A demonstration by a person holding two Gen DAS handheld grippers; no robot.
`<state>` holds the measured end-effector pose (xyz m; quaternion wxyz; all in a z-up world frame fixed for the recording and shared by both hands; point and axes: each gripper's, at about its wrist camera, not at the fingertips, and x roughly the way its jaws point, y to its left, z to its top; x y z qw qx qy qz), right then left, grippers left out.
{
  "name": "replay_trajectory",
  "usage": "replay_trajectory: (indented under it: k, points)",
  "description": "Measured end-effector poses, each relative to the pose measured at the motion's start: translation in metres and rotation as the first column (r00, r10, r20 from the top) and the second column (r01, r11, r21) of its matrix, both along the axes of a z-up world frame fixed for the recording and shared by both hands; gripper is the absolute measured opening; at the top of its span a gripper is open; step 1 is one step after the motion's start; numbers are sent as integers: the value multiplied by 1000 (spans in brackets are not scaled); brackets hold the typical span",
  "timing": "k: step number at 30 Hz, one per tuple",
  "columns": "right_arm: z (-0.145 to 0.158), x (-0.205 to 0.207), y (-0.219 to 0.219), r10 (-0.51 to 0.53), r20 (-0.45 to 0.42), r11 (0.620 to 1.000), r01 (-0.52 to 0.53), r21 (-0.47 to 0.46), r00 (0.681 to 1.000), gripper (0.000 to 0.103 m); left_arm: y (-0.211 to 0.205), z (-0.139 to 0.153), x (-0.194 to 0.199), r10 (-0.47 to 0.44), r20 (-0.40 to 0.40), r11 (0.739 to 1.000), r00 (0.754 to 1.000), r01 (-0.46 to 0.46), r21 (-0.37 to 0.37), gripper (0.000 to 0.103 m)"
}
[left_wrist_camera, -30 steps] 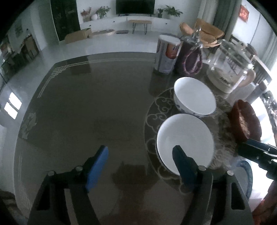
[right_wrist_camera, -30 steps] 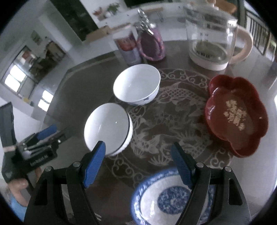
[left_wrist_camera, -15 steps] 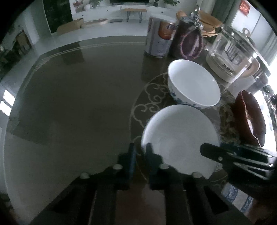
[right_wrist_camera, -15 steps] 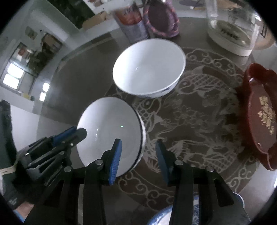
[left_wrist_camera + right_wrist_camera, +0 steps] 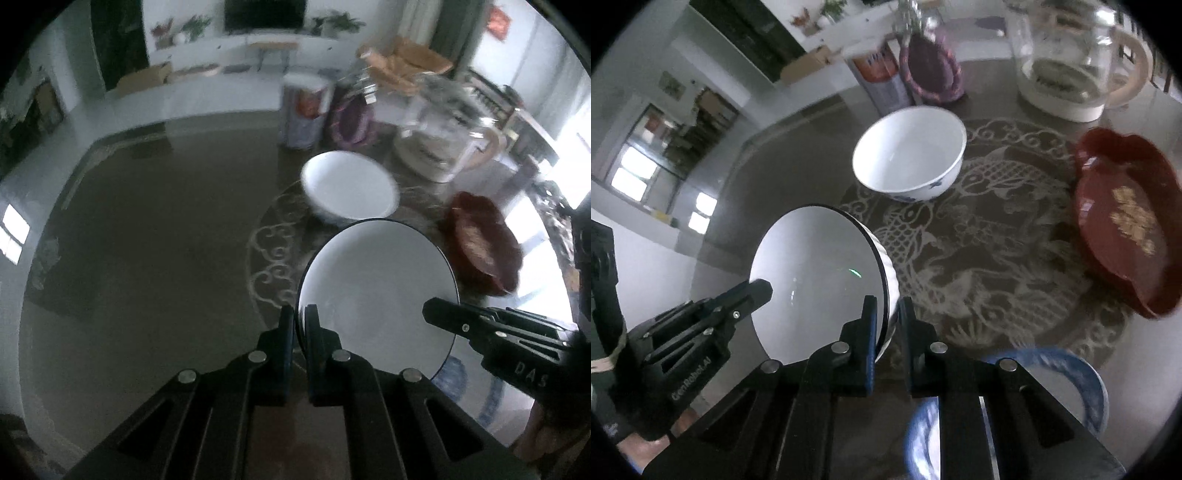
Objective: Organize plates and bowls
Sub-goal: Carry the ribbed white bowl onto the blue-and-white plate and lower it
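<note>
Now both grippers, left [image 5: 300, 325] and right [image 5: 886, 317], pinch opposite rims of the near white bowl [image 5: 376, 291], tilting it.

Both grippers point steeply down w/ jaws closed: left gripper [image 5: 299, 325] pinches one side of the bowl [image 5: 376, 291] rim, right gripper [image 5: 888, 317] pinches the opposite side, facing each other.

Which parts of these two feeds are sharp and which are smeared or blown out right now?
Left wrist view: the held bowl and left gripper are sharp, the far bowl and red dish smear, and the right-edge window glare is blown out. Right wrist view: the blue plate is blurred, with a small green glint inside the held bowl.
</note>
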<state>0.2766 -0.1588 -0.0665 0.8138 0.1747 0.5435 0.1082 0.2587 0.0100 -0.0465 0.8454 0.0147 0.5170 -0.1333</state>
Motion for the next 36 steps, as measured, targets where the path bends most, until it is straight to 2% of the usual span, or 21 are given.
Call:
replay_trajectory:
  k: [4, 8, 10, 20, 27, 30, 31, 33, 34, 35, 36]
  points:
    - [17, -41, -27, -27, 13, 1000, 27, -6, 1000, 13, -29, 10, -36, -61, 27, 998, 998, 62, -20, 5]
    - [13, -76, -50, -62, -26, 997, 61, -38, 998, 13, -59, -2, -63, -112, 16, 993, 994, 112, -25, 4]
    - [5, -89, -61, -76, -45, 995, 73, -63, 996, 13, -72, -15, -69, -133, -16, 991, 991, 132, -29, 4]
    - [-35, -103, -91, -131, -119, 990, 124, -67, 984, 13, -103, -55, -74, -154, -98, 988, 983, 153, -21, 5]
    - [-40, -105, -94, -140, -94, 989, 134, -65, 986, 14, -108, -55, -74, -160, -67, 987, 985, 160, -14, 8]
    - [-37, -106, -96, -152, -62, 986, 147, -75, 986, 19, -107, -53, -73, -151, -42, 988, 988, 151, -26, 9]
    - [-36, -107, -98, -156, -52, 986, 151, -75, 986, 22, -106, -51, -74, -151, -35, 988, 988, 150, -33, 11]
    - [-32, -110, -99, -160, -28, 985, 158, -62, 987, 44, -102, -46, -75, -143, -22, 988, 990, 141, -55, 21]
    - [-28, -112, -100, -164, -14, 985, 163, -51, 986, 49, -96, -40, -77, -128, 1, 989, 992, 128, -68, 32]
    - [-22, -117, -101, -171, 11, 984, 171, -47, 985, 53, -93, -35, -79, -116, 21, 990, 993, 117, -73, 47]
    - [-17, -121, -101, -176, 36, 983, 178, -46, 984, 56, -88, -29, -83, -99, 51, 992, 994, 103, -80, 56]
